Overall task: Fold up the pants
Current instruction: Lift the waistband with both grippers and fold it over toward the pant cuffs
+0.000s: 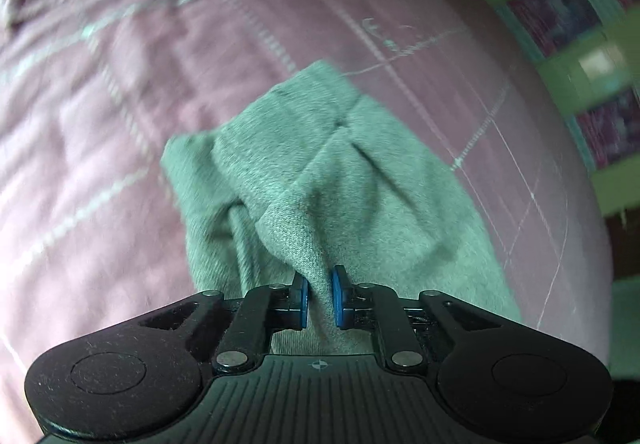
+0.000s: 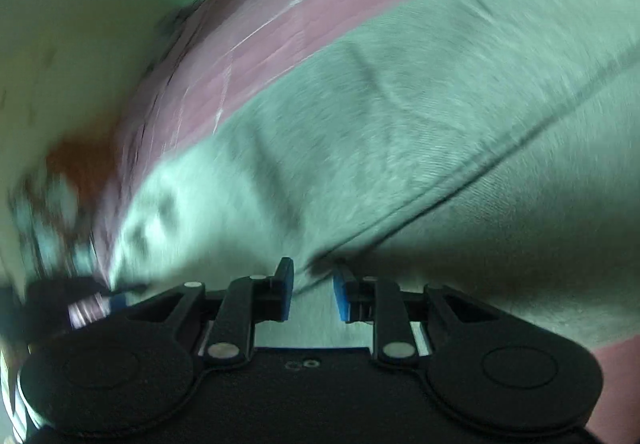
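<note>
One pair of grey-green knit pants (image 1: 320,172) is seen lying on a pink bedsheet (image 1: 120,104) crossed by thin white grid lines. Two tongs are counted, one per view. A bunched fold of the pants is gripped between the blue pads (image 1: 339,298) of the left tongs (image 1: 320,298), the cloth pulled up into a ridge above the sheet. In the blurred right wrist view, the right tongs (image 2: 313,296) are seen closed on an edge of the pants (image 2: 400,116), near a long seam. No brand, label or readable writing is visible.
</note>
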The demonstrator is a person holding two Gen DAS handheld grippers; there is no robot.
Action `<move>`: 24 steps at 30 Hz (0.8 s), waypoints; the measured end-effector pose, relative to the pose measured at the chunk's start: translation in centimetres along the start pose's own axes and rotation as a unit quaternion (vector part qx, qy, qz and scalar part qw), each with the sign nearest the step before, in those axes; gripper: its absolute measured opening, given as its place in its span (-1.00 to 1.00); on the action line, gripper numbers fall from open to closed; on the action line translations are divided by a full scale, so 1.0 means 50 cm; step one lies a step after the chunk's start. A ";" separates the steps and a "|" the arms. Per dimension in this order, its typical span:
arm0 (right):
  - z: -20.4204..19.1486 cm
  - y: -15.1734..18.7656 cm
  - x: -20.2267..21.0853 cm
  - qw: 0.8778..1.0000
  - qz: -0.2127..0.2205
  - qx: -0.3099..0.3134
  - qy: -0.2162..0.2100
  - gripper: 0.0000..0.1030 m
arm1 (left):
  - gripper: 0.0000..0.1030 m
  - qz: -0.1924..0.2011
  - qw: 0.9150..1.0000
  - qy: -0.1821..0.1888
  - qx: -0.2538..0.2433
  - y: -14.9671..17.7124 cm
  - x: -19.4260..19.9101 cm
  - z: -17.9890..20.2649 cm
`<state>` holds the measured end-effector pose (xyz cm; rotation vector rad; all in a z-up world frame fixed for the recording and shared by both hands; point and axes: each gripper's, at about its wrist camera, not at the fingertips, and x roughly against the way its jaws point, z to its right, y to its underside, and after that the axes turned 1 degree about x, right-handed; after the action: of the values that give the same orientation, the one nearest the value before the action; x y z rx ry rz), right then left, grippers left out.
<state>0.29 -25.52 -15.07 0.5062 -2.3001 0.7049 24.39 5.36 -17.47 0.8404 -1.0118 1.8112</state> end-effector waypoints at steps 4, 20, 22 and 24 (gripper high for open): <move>0.018 -0.003 -0.014 0.998 0.016 -0.050 -0.016 -0.90 | -0.78 0.007 1.000 0.011 -0.021 -0.021 0.037 0.001; -0.065 0.146 0.025 0.989 -0.009 0.146 0.022 -0.90 | -0.78 0.002 0.996 -0.037 -0.078 -0.002 0.031 -0.089; -0.086 0.138 0.033 0.988 0.002 0.152 0.014 -0.87 | -0.77 0.014 0.996 -0.035 -0.085 -0.006 0.038 -0.084; -0.090 0.137 0.031 0.985 0.011 0.172 0.022 -0.75 | -0.66 -0.001 0.996 -0.052 -0.077 -0.003 0.013 -0.093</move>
<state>-2.19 -17.71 -13.55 0.6157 -2.1536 1.1232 23.63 9.74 -18.92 0.8471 -1.1999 1.6789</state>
